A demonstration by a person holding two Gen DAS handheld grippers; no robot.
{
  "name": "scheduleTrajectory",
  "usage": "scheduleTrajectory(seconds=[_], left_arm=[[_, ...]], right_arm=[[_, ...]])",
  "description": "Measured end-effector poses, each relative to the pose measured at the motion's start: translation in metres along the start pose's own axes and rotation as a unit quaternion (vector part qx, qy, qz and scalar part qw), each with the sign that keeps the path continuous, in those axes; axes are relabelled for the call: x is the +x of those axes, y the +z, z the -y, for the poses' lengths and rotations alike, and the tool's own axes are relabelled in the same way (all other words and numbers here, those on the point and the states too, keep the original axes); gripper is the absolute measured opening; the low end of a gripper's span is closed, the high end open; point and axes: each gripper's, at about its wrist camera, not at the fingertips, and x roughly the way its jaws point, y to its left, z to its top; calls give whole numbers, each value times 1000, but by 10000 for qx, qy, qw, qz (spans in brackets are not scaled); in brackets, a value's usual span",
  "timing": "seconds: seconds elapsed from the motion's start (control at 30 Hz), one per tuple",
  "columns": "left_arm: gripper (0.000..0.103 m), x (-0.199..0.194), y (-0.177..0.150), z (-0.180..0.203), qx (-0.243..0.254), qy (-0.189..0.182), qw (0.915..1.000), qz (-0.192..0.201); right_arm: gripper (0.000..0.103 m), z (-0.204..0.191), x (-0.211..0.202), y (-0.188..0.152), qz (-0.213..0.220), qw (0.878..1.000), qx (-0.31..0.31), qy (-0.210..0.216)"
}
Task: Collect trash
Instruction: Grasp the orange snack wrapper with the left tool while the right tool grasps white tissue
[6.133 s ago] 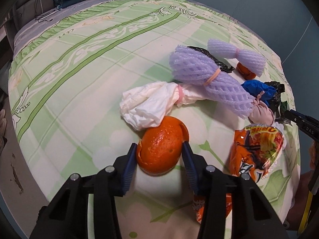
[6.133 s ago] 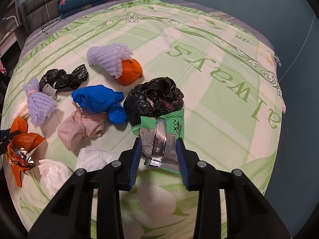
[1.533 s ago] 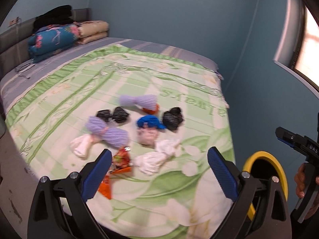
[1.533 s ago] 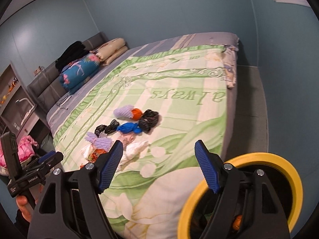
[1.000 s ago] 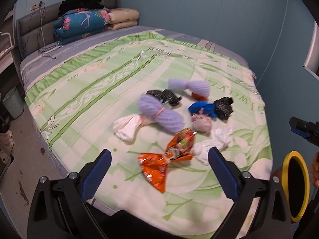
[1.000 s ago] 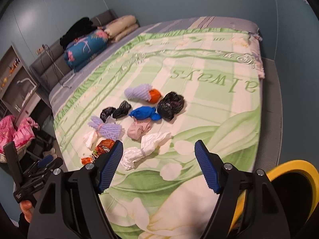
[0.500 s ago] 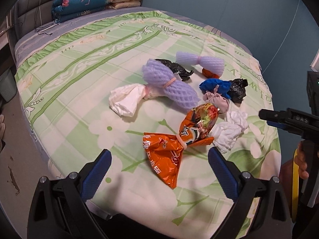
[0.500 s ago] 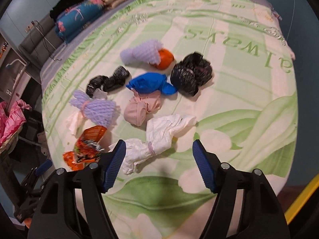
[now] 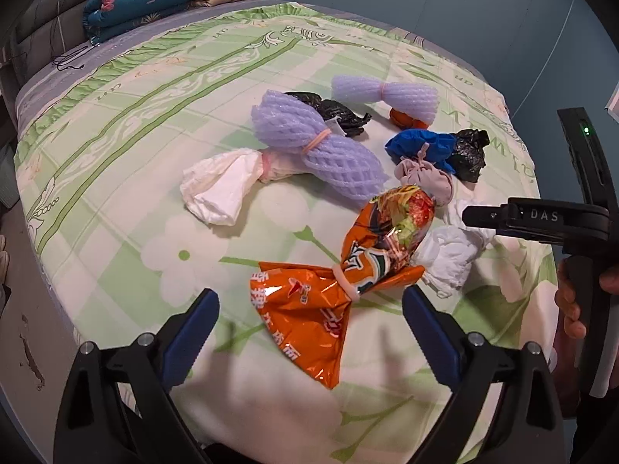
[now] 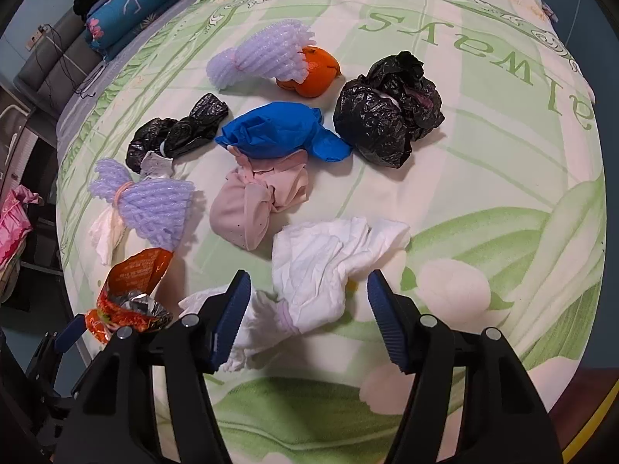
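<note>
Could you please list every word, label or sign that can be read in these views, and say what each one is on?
"DAS": on the black body of the right gripper, seen from the left wrist.
"always": large green letters on the bedsheet, upside down in the right wrist view.
Orange snack wrapper: white Chinese characters, too crumpled to read reliably.
Small script along the bedsheet's green border: too small to read.

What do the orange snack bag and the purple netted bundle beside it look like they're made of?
Orange snack bag: glossy foil-lined plastic film, judging by its printed outside, crinkles and the silvery inside seen from the right wrist.
Purple netted bundle: likely soft foam mesh, matte, with an open diamond weave, cinched by a band.
</note>
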Motion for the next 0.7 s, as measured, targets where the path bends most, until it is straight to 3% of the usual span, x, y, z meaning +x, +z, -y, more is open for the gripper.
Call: scheduleTrajectory(seconds=[0.23,0.37,0.53,0.7], left_arm=[[67,13,1,7,85,-80,9998,-161],[45,21,-2,8,78,-154,9994,-286],[38,23,-2,11,152,-195,9994,-242],[35,20,-3,15,219,-269,9992,-185]], right_arm=[[48,-4,11,2,-160,9998,-31,-96],[39,-7,16,1,-224,9996,-99,-172],[20,-8,16,0,-196,9993,-175,-255],[15,-8,14,-1,-150,9995,-198,-215]])
